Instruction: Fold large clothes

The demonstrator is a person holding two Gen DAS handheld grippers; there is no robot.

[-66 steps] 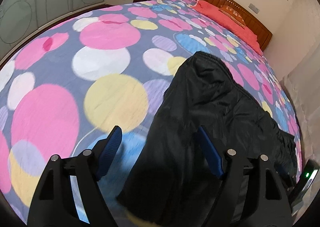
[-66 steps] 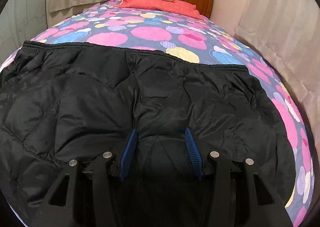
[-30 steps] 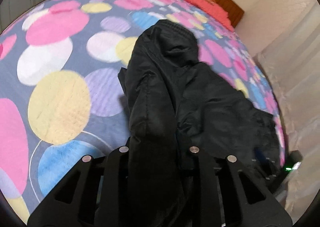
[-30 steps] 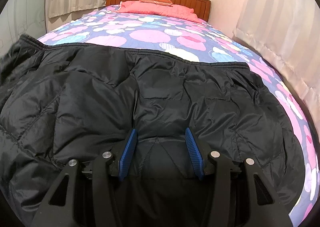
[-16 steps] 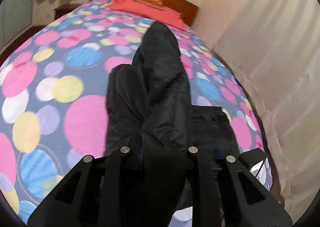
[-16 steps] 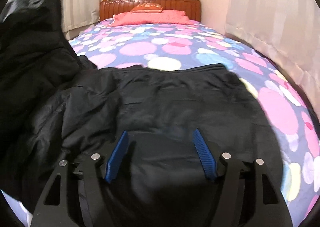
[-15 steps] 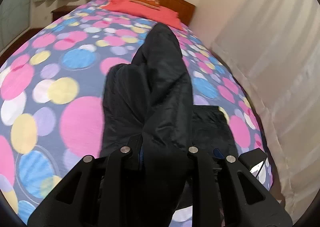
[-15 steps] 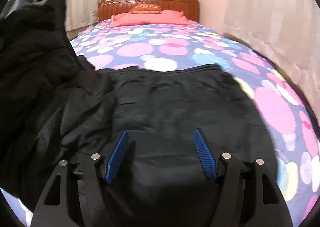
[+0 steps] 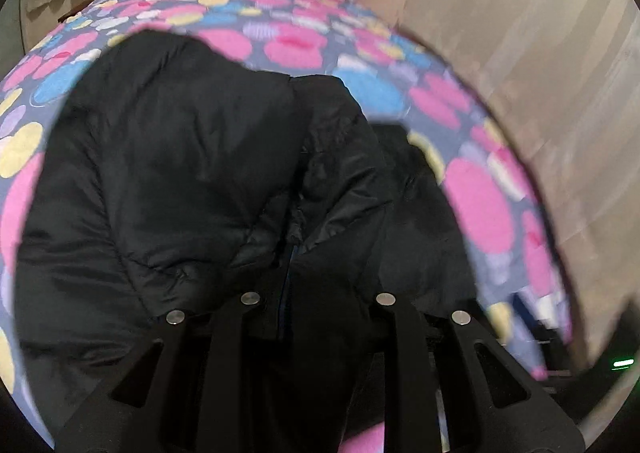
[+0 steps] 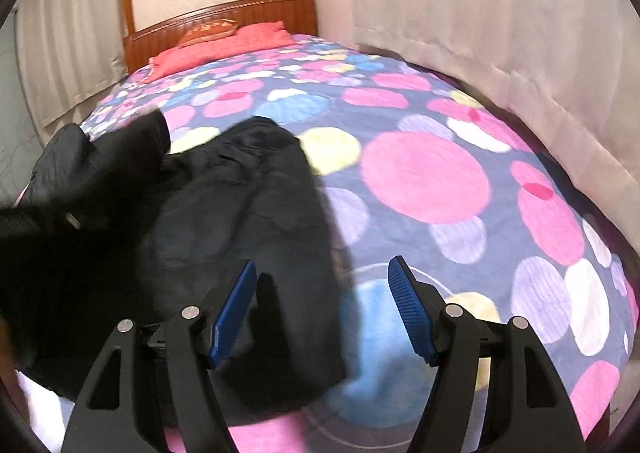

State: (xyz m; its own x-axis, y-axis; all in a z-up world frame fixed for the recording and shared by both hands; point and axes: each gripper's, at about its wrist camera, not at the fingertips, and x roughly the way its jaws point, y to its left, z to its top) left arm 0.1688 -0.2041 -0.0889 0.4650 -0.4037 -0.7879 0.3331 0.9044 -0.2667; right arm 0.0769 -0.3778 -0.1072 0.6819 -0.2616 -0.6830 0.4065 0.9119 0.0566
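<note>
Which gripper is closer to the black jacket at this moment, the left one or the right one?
Left. The left gripper is clamped on a fold of the black jacket. The right gripper is open just above its edge, holding nothing.

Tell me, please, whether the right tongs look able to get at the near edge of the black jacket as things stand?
Probably yes. The right tongs are open and empty, and the jacket edge lies just below and ahead of them on the bedspread, with nothing between. The left tongs, shut on the jacket, stay off to the side.

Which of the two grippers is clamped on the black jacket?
The left gripper: black jacket bunched between its fingers. The right gripper stands open and empty.
</note>
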